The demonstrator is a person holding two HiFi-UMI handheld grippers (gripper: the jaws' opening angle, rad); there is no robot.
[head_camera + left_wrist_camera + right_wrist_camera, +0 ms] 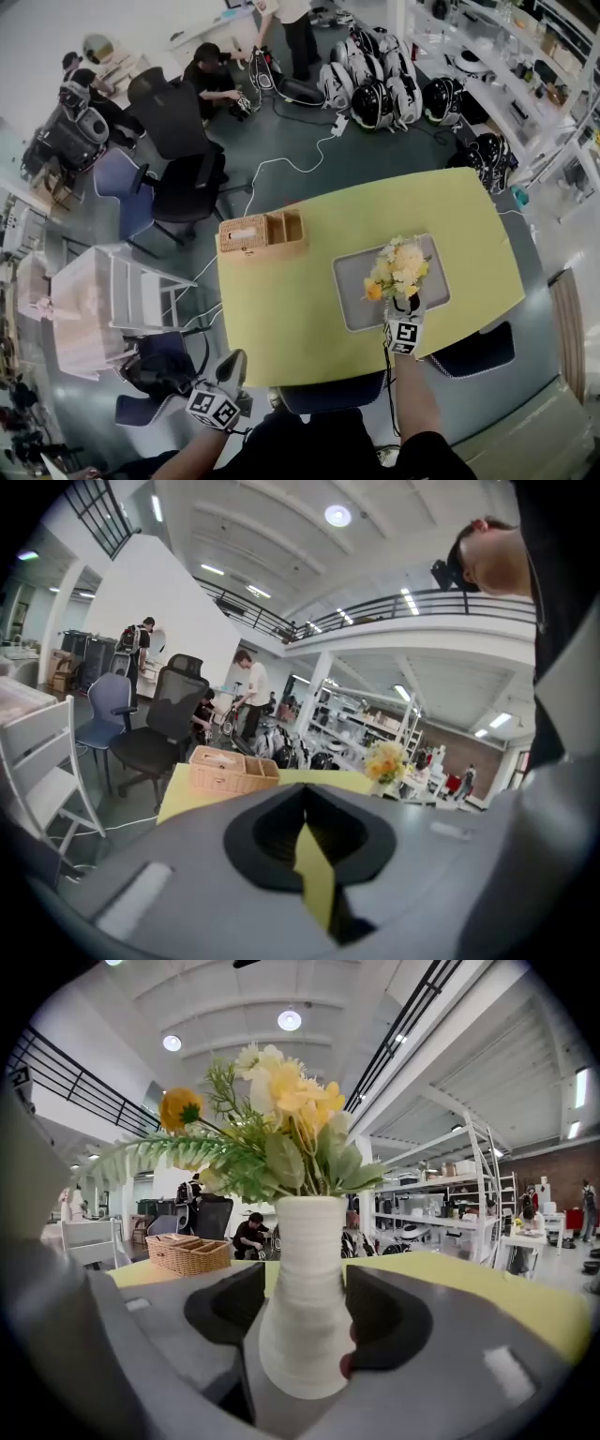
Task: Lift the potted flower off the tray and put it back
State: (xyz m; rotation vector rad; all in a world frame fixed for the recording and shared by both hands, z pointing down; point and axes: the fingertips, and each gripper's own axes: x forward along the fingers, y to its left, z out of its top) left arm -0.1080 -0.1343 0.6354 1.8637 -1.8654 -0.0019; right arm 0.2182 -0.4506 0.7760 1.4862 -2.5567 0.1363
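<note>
The potted flower is a white ribbed vase with yellow blooms and green leaves. It stands upright on the grey tray on the yellow table. My right gripper has its jaws on either side of the vase's lower body. They stand wide, with a sliver of gap on the left side, and I read it as open. My left gripper hangs off the table's near left corner with its jaws together and nothing in them. The left gripper view shows the flower far across the table.
A wicker basket sits at the table's far left corner. Office chairs and a white rack stand to the left. Beyond the table are people, cables on the floor and shelving.
</note>
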